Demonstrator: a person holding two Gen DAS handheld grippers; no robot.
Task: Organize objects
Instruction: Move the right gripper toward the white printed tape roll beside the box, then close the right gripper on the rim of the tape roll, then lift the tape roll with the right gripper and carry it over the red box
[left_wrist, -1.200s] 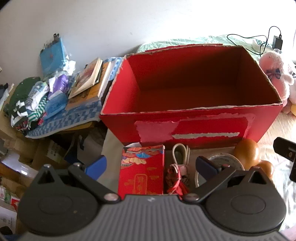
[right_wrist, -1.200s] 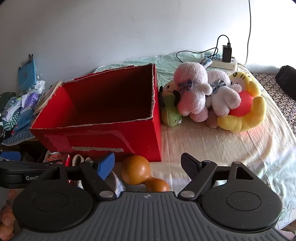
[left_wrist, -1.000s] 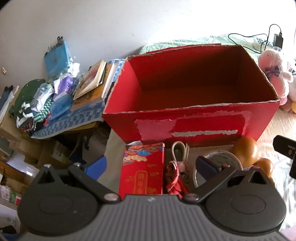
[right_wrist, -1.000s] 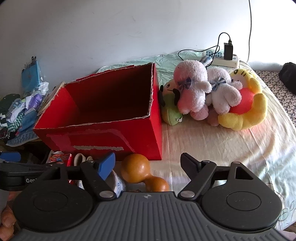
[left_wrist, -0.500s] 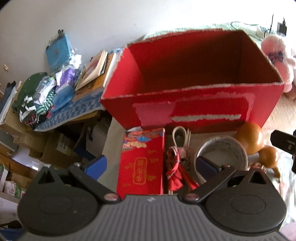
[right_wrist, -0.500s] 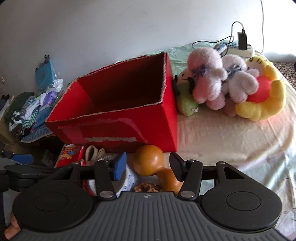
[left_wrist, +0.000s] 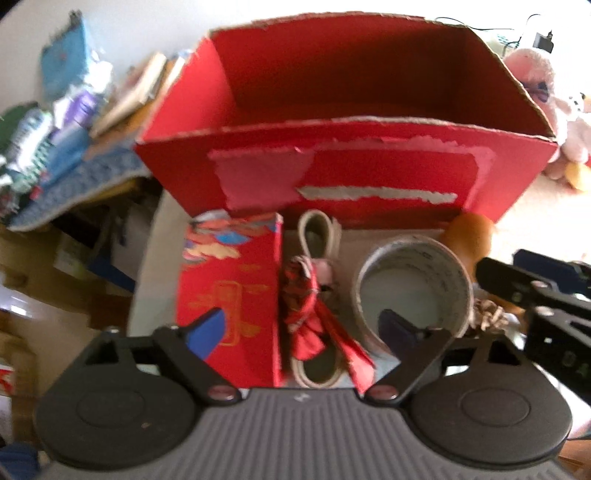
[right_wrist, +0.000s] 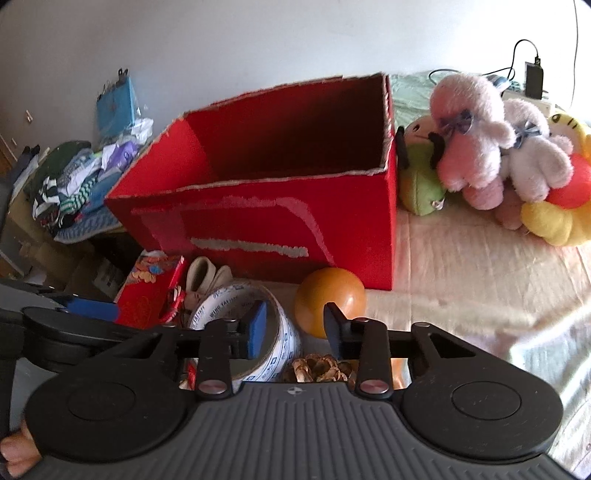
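Observation:
An open, empty red cardboard box (left_wrist: 347, 173) (right_wrist: 258, 214) stands on the bed. In front of it lie a flat red packet (left_wrist: 229, 288), a red tassel on a pale cord (left_wrist: 314, 317), a tape roll (left_wrist: 413, 284) (right_wrist: 273, 347) and an orange gourd (right_wrist: 330, 299). My left gripper (left_wrist: 303, 328) hovers open above the packet, tassel and tape roll, holding nothing. My right gripper (right_wrist: 295, 326) is open but narrowed. Its fingers straddle the tape roll's right wall without pressing it, and the gourd sits just behind.
Plush toys (right_wrist: 480, 147) are piled right of the box on the bedsheet (right_wrist: 461, 266). A charger and cable (right_wrist: 533, 79) lie behind them. Clothes and books (right_wrist: 74, 177) are heaped to the left. A small woven brown item (right_wrist: 321, 365) lies under the right gripper.
Both grippers have dropped and moved in closer to the items in front of the box. The right gripper's fingers have narrowed and now sit at the tape roll.

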